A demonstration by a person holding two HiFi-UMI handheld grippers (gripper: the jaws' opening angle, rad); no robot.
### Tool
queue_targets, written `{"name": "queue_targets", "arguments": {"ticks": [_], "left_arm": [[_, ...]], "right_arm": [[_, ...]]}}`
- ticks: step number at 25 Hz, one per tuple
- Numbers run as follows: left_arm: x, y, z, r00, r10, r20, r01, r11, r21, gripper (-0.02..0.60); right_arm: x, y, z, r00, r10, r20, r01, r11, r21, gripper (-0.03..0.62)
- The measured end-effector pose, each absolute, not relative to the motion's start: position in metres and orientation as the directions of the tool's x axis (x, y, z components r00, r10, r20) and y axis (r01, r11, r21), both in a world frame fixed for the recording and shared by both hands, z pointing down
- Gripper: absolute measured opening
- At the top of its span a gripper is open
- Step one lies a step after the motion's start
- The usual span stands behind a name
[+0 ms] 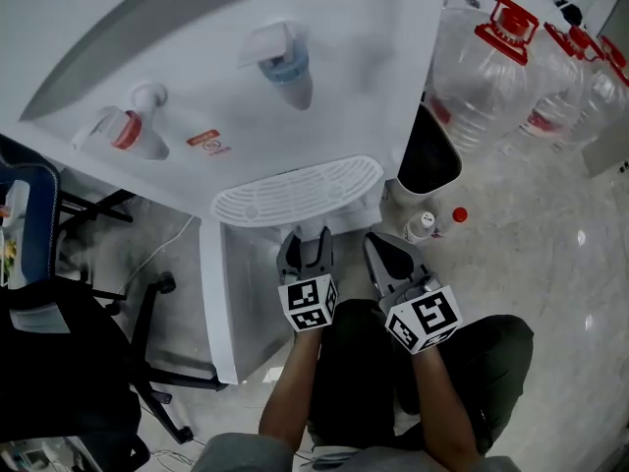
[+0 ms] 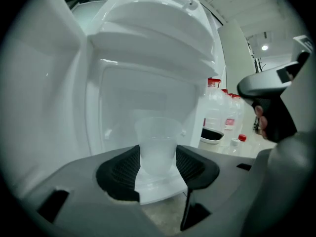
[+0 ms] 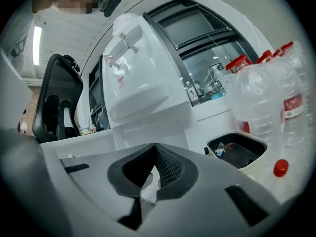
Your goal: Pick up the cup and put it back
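Note:
A clear plastic cup (image 2: 157, 144) stands upright between the black pads of my left gripper (image 2: 158, 157), which is shut on its lower half. Behind the cup is the recessed bay of the white water dispenser (image 2: 148, 93). In the head view the left gripper (image 1: 307, 242) reaches under the slotted drip tray (image 1: 295, 193), and the cup is hidden there. My right gripper (image 1: 385, 249) is held beside it to the right, its jaw tips meeting with nothing between them (image 3: 154, 149). The left gripper view also shows the right gripper's body (image 2: 271, 107) at the right edge.
The dispenser has a red tap (image 1: 123, 131) and a blue tap (image 1: 285, 67). Large water bottles (image 1: 491, 77) with red caps stand at the right, with a black bin (image 1: 428, 155) and two small bottles (image 1: 437, 222) on the floor. An office chair (image 1: 59, 342) is at the left.

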State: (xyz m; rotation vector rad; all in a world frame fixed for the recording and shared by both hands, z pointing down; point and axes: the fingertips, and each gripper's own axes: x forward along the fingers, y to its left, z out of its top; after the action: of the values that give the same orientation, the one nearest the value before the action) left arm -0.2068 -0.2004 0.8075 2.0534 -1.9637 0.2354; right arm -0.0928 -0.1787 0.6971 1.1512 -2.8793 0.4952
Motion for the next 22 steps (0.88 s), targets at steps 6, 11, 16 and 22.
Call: {"name": "queue_targets", "arguments": {"ticks": [6, 11, 16, 22], "left_arm": [[-0.197, -0.180, 0.770, 0.109, -0.952, 0.285, -0.994, -0.095, 0.063, 0.229], [-0.183, -0.161, 0.731, 0.151, -0.947, 0.283, -0.988, -0.143, 0.051, 0.229], [-0.169, -0.138, 0.670, 0.162, -0.940, 0.300, -0.987, -0.152, 0.058, 0.229], [-0.153, -0.105, 0.561, 0.193, -0.923, 0.334, -0.981, -0.190, 0.043, 0.229]], "right_arm": [[-0.089, -0.180, 0.694, -0.725, -0.681, 0.108, -0.676, 0.670, -0.306, 0.011], [-0.087, -0.176, 0.682, -0.715, -0.692, 0.102, -0.680, 0.652, -0.336, 0.011], [-0.075, -0.165, 0.641, -0.682, -0.722, 0.114, -0.699, 0.598, -0.391, 0.011], [-0.047, -0.144, 0.550, -0.669, -0.726, 0.159, -0.717, 0.574, -0.395, 0.011]]}}
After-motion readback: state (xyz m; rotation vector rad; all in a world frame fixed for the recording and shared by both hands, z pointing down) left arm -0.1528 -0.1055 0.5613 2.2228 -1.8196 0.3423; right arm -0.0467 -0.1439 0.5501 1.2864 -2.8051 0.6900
